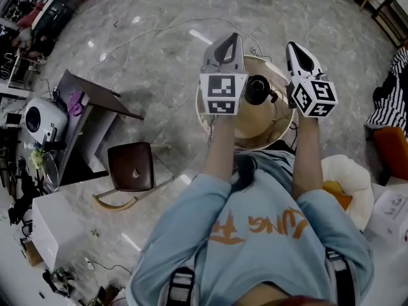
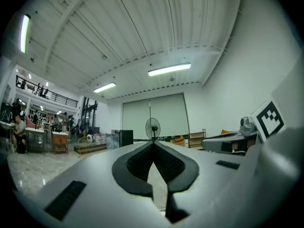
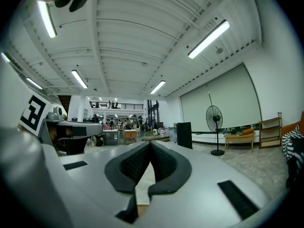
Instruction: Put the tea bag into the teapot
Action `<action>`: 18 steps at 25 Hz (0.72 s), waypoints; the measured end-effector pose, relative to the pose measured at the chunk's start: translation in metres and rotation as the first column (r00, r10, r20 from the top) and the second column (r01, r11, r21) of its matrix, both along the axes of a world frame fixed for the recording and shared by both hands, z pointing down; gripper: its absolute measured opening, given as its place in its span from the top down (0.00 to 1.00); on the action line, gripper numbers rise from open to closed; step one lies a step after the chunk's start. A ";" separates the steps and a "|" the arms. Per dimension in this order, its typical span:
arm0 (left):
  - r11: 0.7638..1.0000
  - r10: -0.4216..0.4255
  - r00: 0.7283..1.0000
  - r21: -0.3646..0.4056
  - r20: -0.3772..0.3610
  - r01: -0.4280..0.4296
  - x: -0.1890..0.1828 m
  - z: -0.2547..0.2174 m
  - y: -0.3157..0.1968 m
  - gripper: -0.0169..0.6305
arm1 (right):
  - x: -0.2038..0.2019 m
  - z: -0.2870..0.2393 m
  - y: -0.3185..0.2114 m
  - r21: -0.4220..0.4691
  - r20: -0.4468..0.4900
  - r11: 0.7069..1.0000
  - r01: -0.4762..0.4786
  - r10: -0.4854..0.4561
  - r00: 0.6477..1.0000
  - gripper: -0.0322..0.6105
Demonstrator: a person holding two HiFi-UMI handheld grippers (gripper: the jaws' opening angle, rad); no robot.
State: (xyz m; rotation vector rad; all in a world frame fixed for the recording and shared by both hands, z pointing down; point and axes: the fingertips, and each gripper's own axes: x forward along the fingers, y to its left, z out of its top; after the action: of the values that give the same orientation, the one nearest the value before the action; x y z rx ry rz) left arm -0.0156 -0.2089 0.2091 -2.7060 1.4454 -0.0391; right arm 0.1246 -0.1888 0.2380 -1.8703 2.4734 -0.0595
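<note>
A black teapot (image 1: pixel 257 89) stands on a small round beige table (image 1: pixel 255 132) straight ahead of me in the head view. My left gripper (image 1: pixel 233 40) is held above the table's left side and my right gripper (image 1: pixel 294 46) above its right side, with the teapot between them. Both point level into the hall, so neither gripper view shows the table. The left gripper (image 2: pixel 153 144) has its black pads touching at the tips with nothing between them. The right gripper (image 3: pixel 150 144) stands the same way. No tea bag is visible in any view.
A brown chair (image 1: pixel 131 166) stands on the marble floor to my left, beside a desk with a white appliance (image 1: pixel 41 120). A white cushion (image 1: pixel 347 174) lies at my right. A standing fan (image 3: pixel 213 115) and distant desks with people fill the hall.
</note>
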 end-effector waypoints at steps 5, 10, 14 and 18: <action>1.000 -0.021 1.000 0.019 0.012 0.021 0.003 -0.010 -0.005 0.94 | 0.027 -0.013 0.003 0.037 0.021 0.995 -0.087 0.087 0.996 0.93; 0.999 -0.051 0.999 0.013 0.002 0.051 0.001 -0.014 -0.013 0.94 | 0.037 -0.023 0.000 0.053 -0.014 0.992 -0.110 0.111 0.994 0.93; 0.999 -0.048 0.999 0.020 0.001 0.048 0.005 -0.015 -0.018 0.94 | 0.034 -0.028 -0.006 0.063 -0.033 0.994 -0.090 0.092 0.995 0.93; 0.998 -0.062 0.998 0.013 0.016 0.062 0.003 -0.011 -0.021 0.94 | 0.030 -0.027 -0.010 0.057 -0.042 0.996 -0.073 0.075 0.996 0.93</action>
State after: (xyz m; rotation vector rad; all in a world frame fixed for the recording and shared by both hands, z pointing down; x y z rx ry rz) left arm -0.0125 -0.2303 0.1978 -2.6442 1.5195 -0.0551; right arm 0.1542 -0.1991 0.2108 -1.9591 2.4037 0.0524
